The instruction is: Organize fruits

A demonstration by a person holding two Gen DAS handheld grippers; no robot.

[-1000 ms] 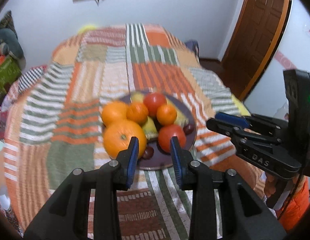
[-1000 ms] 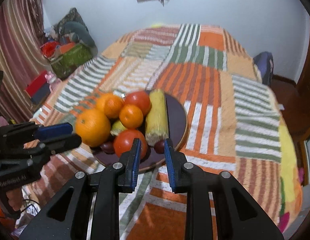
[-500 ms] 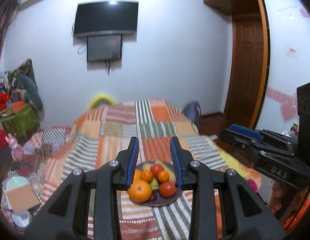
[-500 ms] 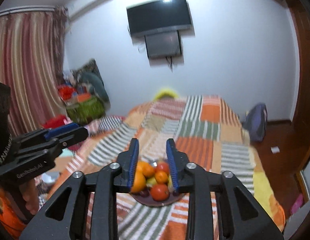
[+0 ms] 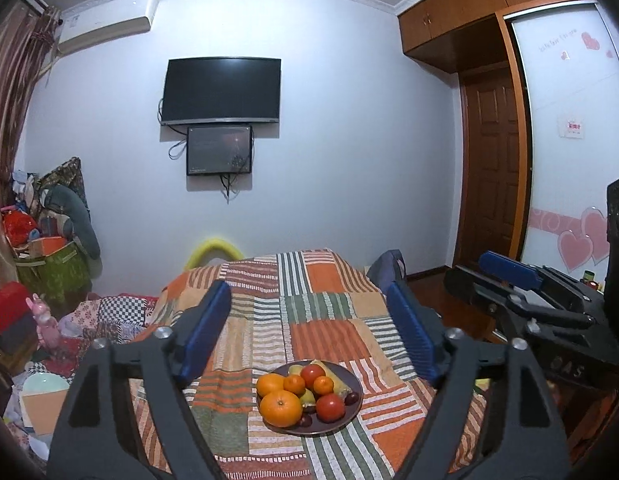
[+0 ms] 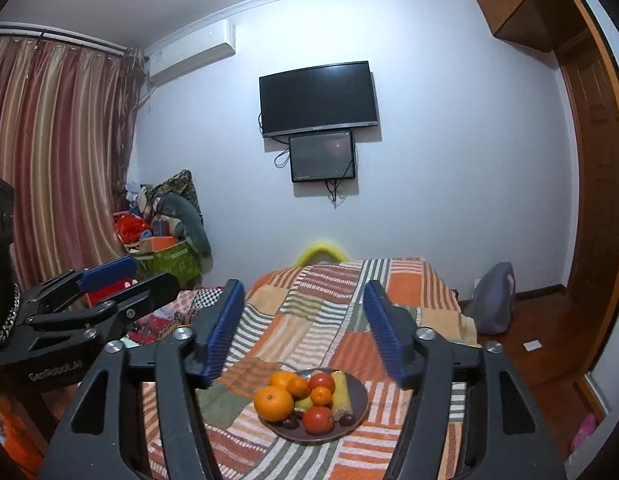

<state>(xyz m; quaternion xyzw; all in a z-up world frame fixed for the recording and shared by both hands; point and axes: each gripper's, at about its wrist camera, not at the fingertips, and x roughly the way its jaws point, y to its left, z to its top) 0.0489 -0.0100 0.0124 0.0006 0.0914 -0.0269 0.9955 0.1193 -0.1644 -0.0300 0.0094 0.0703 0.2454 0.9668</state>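
Fruits are heaped on a dark round plate [image 5: 355,384] that sits on the patchwork quilt of the bed [image 5: 321,336], toward the bed's near end and roughly midway between its side edges. In the pile, a large orange [image 5: 280,408] lies at the front with a smaller orange [image 5: 270,385] behind it, two red tomato-like fruits [image 5: 330,407], two small mandarins [image 6: 321,395], something pale yellow and long like a corn cob [image 6: 341,394], and a few dark plums [image 6: 347,420] along the rim. The left gripper [image 5: 309,336] is held well back from the plate with its jaws spread wide and nothing between them. The right gripper [image 6: 303,334] is likewise spread and empty, also well clear of the fruit. Judging by this, the organizing has not visibly begun: every piece I can see is on the one plate, mixed together, and no second dish or sorted group shows on the bed. All the picking and placing seems still to be done.
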